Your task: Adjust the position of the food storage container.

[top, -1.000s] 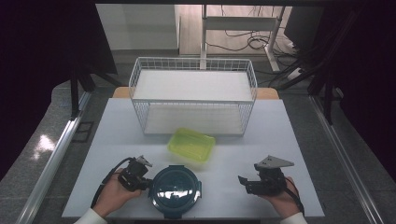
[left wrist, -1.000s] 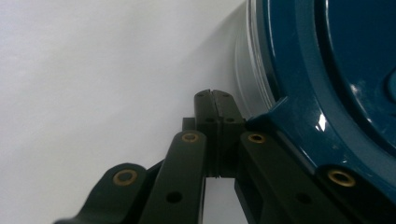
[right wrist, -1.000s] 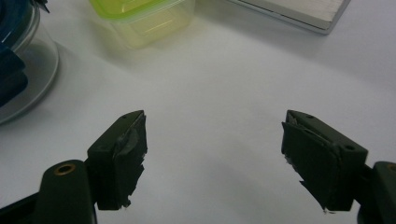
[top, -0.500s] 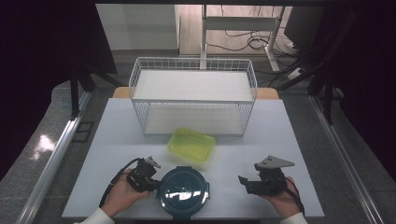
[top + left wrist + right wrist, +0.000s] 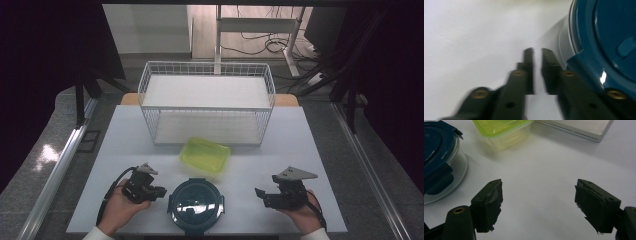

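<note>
— Shifted since the earlier frames: left claw (image 5: 161, 191), now just beside the left edge of the round blue-lidded container (image 5: 195, 206). Jaws just been opening, parted to a narrow slit, nothing between them.

— Contact with the container?

— In the left gripper view, right jaw lying against the blue lid's side latch (image 5: 584, 67); touching or a hair apart, cannot tell. No grip on it.

— Meaning for the work in hand?

— Judged: lined up for the latch or the rim, jaws widening for it. Grasp not yet made.

— Position of the container?

— Near edge of the white tabletop (image 5: 125, 145), between both hands, lid on. Clear bowl under the lid, seen in the right gripper view (image 5: 439, 162).

— Right claw (image 5: 261, 194)?

— Spread wide, empty, resting on the tabletop, apart from the container's right side.

— Other items?

— Yellow-green box (image 5: 205, 156), just beyond the container, near but apart. White wire basket (image 5: 207, 102) farther back, its front wall close behind the box. Cables and a desk frame on the floor beyond.

— Obstructions?

— None between left claw and latch. Judged: box close enough to catch a container pushed forward.
</note>
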`<state>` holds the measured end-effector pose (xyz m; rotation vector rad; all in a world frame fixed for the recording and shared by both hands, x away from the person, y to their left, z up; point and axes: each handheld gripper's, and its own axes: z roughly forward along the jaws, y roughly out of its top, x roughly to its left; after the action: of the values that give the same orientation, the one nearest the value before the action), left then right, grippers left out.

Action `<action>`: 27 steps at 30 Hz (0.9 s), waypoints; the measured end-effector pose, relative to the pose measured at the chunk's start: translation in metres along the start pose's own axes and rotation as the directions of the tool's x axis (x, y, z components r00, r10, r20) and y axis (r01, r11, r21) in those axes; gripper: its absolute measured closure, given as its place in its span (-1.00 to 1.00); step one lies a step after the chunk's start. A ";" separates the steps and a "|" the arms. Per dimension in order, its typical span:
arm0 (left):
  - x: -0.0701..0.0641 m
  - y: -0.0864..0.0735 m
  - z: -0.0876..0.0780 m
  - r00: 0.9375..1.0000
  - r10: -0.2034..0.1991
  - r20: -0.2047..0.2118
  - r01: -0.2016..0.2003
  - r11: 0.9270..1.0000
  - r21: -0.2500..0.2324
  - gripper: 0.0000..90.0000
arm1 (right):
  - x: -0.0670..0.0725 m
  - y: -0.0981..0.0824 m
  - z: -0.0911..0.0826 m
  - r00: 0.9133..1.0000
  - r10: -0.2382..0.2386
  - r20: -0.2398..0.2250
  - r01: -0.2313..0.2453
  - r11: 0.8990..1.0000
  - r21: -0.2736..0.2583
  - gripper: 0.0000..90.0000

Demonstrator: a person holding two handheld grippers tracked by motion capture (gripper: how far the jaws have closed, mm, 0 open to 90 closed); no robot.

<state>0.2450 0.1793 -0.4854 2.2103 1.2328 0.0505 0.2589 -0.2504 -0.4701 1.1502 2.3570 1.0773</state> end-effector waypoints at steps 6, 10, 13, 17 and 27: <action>-0.004 -0.003 -0.013 0.997 -0.074 0.002 0.074 0.994 -0.083 -0.19 | 0.003 0.001 0.000 0.999 0.024 -0.038 -0.025 1.000 -0.003 -0.51; -0.006 -0.006 -0.017 0.994 -0.106 0.020 0.108 0.988 -0.112 -0.49 | 0.004 0.002 0.000 0.997 0.040 -0.063 -0.040 0.999 -0.001 -0.52; -0.008 -0.010 -0.021 0.990 -0.128 0.053 0.134 0.982 -0.133 -0.55 | 0.005 0.002 0.000 0.996 0.047 -0.079 -0.048 0.999 -0.006 -0.53; -0.010 -0.015 -0.022 0.985 -0.144 0.096 0.157 0.978 -0.140 -0.62 | 0.007 0.003 0.001 0.992 0.054 -0.114 -0.055 0.999 0.000 -0.57; -0.010 -0.018 -0.021 0.971 -0.174 0.163 0.200 0.967 -0.160 -0.73 | 0.013 0.003 0.006 0.981 0.091 -0.169 -0.085 0.995 0.043 -0.73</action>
<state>0.2191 0.1888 -0.4747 1.9037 1.2966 -0.0766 0.2556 -0.2357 -0.4709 1.2303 2.4843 1.2129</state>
